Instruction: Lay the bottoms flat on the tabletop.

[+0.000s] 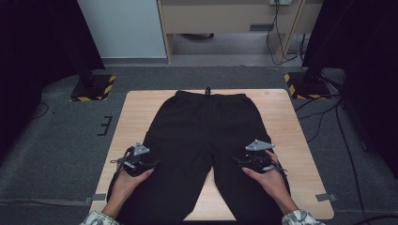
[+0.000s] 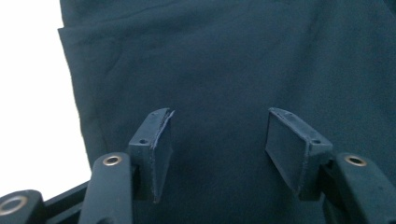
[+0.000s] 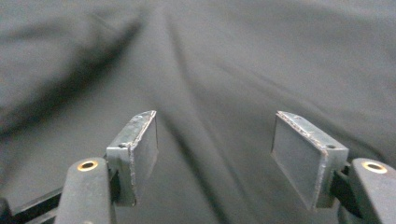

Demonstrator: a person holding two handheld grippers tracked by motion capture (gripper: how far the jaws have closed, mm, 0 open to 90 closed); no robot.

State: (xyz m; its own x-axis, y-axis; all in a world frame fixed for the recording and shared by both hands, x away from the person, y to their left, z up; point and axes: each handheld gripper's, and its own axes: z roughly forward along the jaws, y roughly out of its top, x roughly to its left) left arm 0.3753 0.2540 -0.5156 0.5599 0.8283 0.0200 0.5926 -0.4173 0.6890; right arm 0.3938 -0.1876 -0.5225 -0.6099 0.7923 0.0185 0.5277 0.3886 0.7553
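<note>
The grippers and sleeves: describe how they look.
Left gripper and right gripper are black, each topped by a grey three-cornered plate and trailing a thin black cable. Their fingers end in flat rectangular pads, with brass-coloured rivets behind. The sleeves are light and patterned.

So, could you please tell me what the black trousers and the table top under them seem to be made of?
The black trousers look like soft, matte knit or jersey cloth: they lie limp with shallow creases, no sheen, and a drawstring waist. The table top looks like pale wood or wood-effect laminate, smooth, with faint grain lines; which one I cannot tell.
</note>
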